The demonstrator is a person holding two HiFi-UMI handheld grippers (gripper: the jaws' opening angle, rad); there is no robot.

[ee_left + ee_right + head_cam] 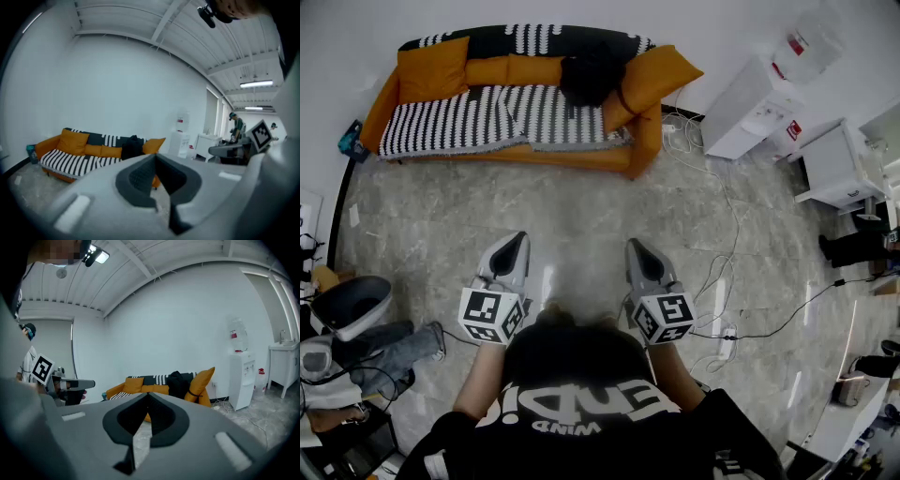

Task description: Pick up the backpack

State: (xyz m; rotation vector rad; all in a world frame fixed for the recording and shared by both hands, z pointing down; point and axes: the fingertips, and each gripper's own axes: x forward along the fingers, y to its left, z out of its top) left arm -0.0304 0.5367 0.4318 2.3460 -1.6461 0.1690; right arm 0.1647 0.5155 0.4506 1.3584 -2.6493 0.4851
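Black backpack point(591, 75) seen on sofa point(487, 122), top centre of frame, well apart from left gripper point(517, 240) and right gripper point(636, 247) at lower centre; jaws of both held together, empty.

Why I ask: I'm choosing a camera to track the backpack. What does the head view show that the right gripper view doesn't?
Only the head view: the person's black printed shirt, a heap of grey clothes and a white power strip. Only the right gripper view: the white ribbed ceiling and the right gripper, jaws shut, close up. Both: the black backpack resting on the orange sofa with a black-and-white striped cover, and the white water dispenser.
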